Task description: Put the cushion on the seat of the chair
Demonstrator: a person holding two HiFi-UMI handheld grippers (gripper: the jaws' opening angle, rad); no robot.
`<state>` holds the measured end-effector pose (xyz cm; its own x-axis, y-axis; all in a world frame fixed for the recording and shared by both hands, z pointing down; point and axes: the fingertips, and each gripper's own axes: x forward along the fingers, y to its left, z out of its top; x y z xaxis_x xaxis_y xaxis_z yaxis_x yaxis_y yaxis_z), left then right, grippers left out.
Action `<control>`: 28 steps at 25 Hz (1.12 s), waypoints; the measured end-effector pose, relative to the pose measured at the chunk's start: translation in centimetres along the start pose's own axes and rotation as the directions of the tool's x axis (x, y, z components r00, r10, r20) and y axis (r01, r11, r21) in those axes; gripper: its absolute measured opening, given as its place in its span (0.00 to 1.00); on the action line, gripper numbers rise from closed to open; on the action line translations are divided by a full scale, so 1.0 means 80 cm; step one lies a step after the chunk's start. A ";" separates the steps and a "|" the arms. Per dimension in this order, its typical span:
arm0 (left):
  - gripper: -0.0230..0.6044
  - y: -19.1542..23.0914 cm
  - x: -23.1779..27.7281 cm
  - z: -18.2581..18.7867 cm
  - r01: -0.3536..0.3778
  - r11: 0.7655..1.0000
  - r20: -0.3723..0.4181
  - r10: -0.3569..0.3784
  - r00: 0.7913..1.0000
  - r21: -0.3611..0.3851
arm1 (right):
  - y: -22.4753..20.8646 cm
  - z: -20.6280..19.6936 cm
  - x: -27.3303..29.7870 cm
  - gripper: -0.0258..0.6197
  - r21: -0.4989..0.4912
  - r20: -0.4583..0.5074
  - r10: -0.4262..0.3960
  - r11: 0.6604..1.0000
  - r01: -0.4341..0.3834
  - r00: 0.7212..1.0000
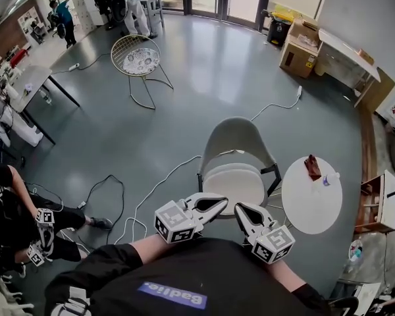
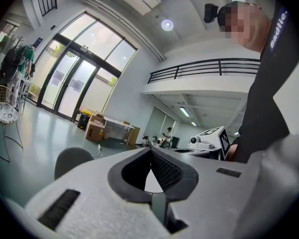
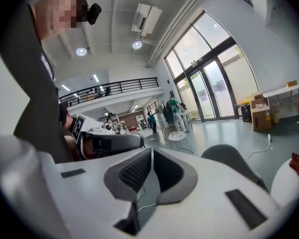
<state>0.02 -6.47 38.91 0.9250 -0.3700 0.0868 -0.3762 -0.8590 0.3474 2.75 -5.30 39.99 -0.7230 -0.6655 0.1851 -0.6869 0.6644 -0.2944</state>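
Grippers closed and empty, cushion lying on chair seat.

Left gripper, white plastic with marker cube, jaws pressed together on nothing. Right gripper, same make, likewise shut and bare. Both are held close to the person's chest, tips nearly meeting. Pale round padded cushion lies flat on the seat of the grey shell-backed chair, just ahead of and below both tips and about equally near each. It sits within the seat's rim as far as shows, so placement looks complete, with a squaring nudge at most remaining. White round side table stands close on the right-gripper side. White cable trails over the grey floor opposite, with open floor beyond.
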 end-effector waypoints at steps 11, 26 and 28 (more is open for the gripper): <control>0.06 0.000 0.002 -0.008 -0.005 1.000 -0.013 0.005 1.000 0.012 | 0.003 -0.003 0.005 0.09 -0.012 0.000 0.025 1.000 -0.025 1.000; 0.06 -0.003 0.002 -0.008 -0.002 1.000 -0.011 0.002 1.000 0.019 | 0.004 -0.006 0.004 0.09 -0.005 -0.003 0.021 1.000 -0.021 1.000; 0.06 -0.003 0.003 -0.009 -0.002 1.000 -0.010 0.002 1.000 0.019 | 0.003 -0.005 0.003 0.09 -0.005 -0.002 0.020 1.000 -0.020 1.000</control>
<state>0.36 -6.06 39.47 0.9246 -0.3683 0.0974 -0.3792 -0.8649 0.3290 2.37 -5.16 40.37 -0.7365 -0.6518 0.1809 -0.6730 0.6789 -0.2937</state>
